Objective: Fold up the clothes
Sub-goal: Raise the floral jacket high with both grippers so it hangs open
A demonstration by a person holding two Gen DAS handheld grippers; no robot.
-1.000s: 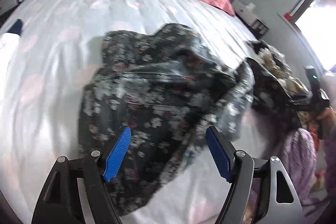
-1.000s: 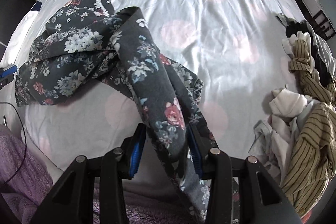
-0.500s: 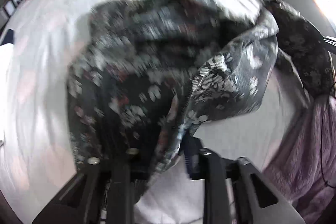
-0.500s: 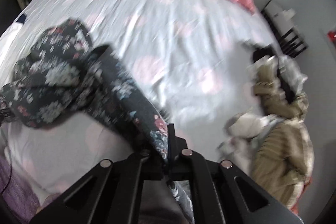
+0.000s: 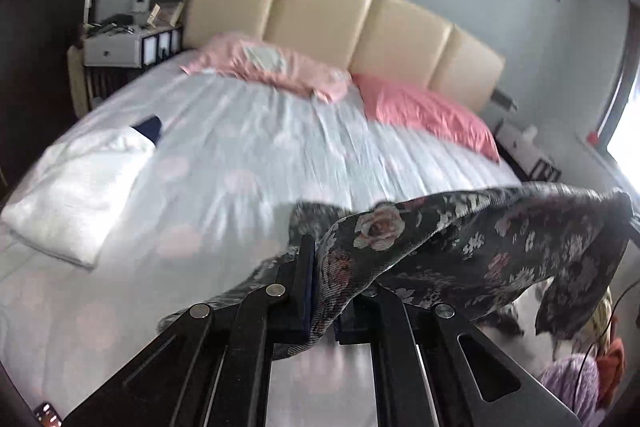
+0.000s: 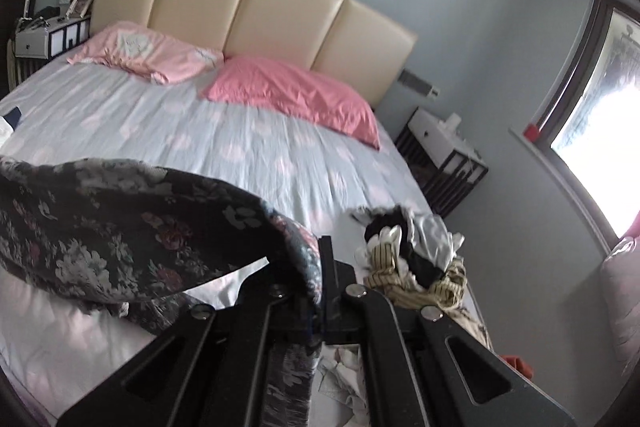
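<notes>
Floral garment (image 5: 480,247): dark cloth, lifted off the bed (image 5: 248,163), stretched between both grippers, its lower edge hanging loose.
Left gripper (image 5: 320,291): jaws just closed, clamped on one edge.
Right gripper (image 6: 316,291): pinched tight on the other edge.
Open room: wide bare sheet up to the pillows (image 6: 296,91).
Right edge: clothes pile (image 6: 416,259).

Garment (image 5: 480,247) spans between left gripper (image 5: 320,291) and right gripper (image 6: 320,291), above bed (image 5: 260,155). Two pillows (image 6: 296,91) at headboard (image 6: 248,7). Clothes pile (image 6: 416,259) on bed's right edge.
</notes>
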